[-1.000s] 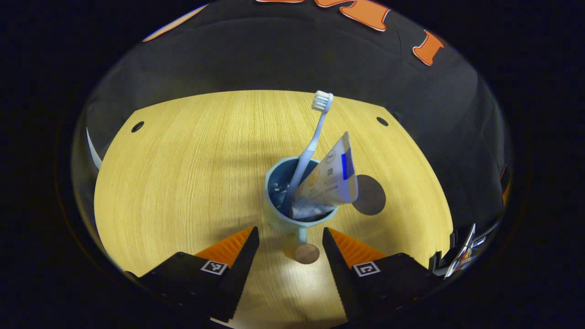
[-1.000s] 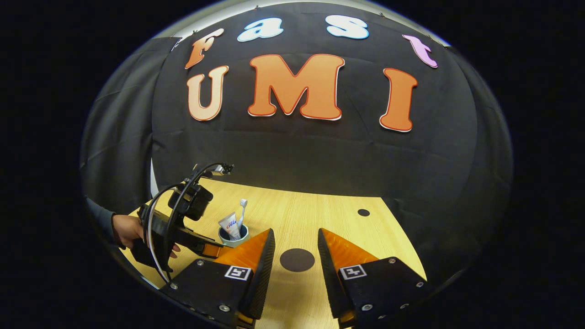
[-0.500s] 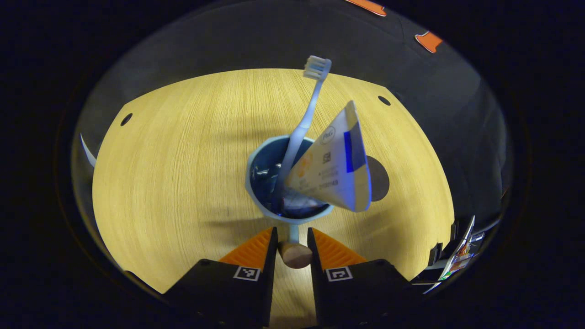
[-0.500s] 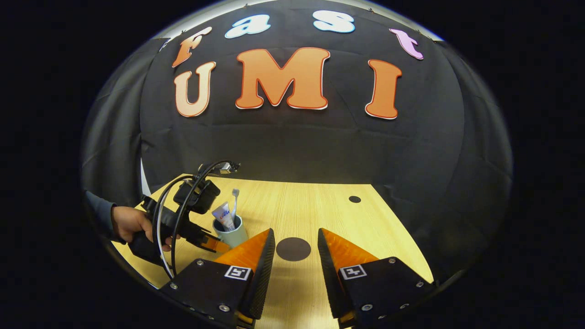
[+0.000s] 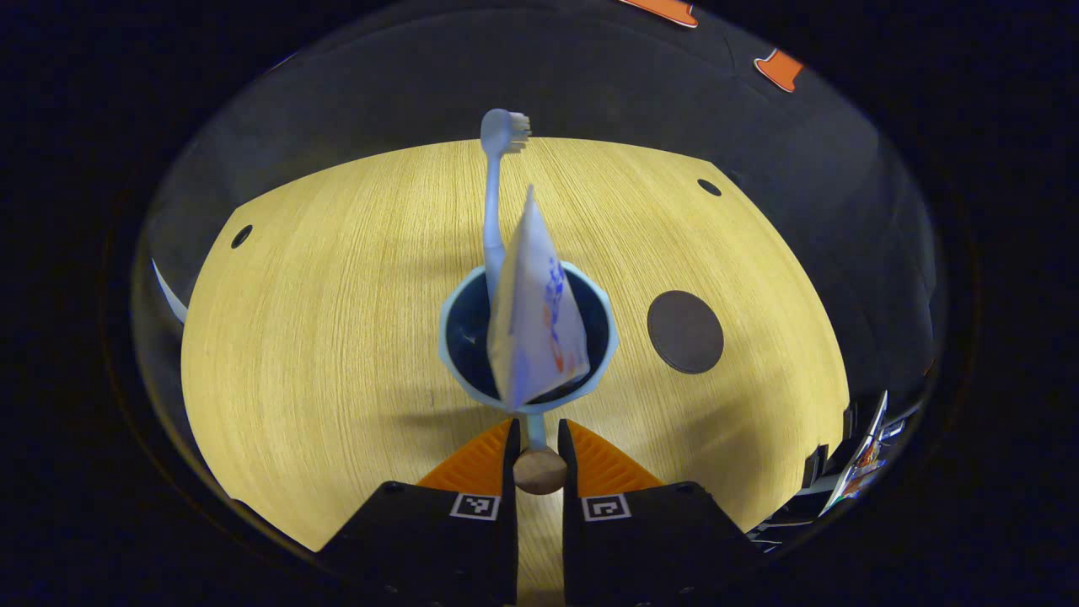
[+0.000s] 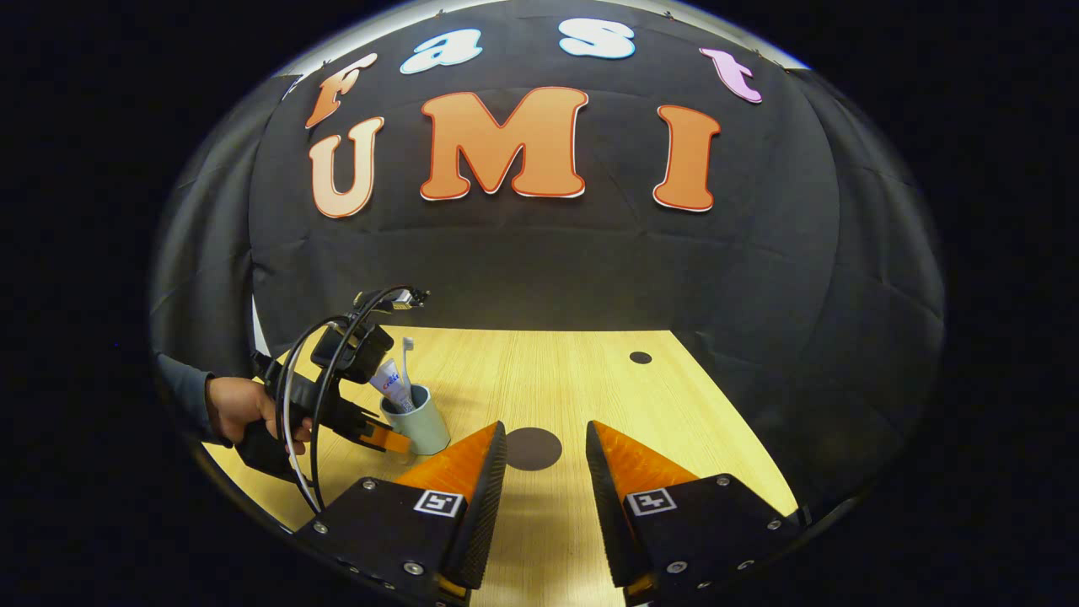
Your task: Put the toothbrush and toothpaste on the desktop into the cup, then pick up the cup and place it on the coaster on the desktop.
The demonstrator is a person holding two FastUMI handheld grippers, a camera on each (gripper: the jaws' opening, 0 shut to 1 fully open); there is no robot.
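A pale blue cup (image 5: 462, 375) holds a light blue toothbrush (image 5: 491, 202), standing bristles up, and a white toothpaste tube (image 5: 536, 324). My left gripper (image 5: 537, 438) is shut on the cup handle (image 5: 539, 468), a thin stem ending in a round wooden knob. The dark round coaster (image 5: 684, 331) lies on the desktop to the cup's right, apart from it. In the right gripper view the cup (image 6: 417, 421) hangs a little above the wood with the left gripper (image 6: 383, 440) on it, and the coaster (image 6: 531, 448) lies ahead of my right gripper (image 6: 545, 455), which is open and holds nothing.
The light wooden desktop (image 5: 337, 287) has small dark holes near its far corners (image 5: 241, 236) (image 5: 709, 187). A person's hand (image 6: 240, 409) holds the left gripper at the desk's left side. Black cloth wall stands behind the desk.
The left gripper closed from open onto the cup handle and lifted the cup. The toothpaste and toothbrush swung inside it. The right gripper barely moved.
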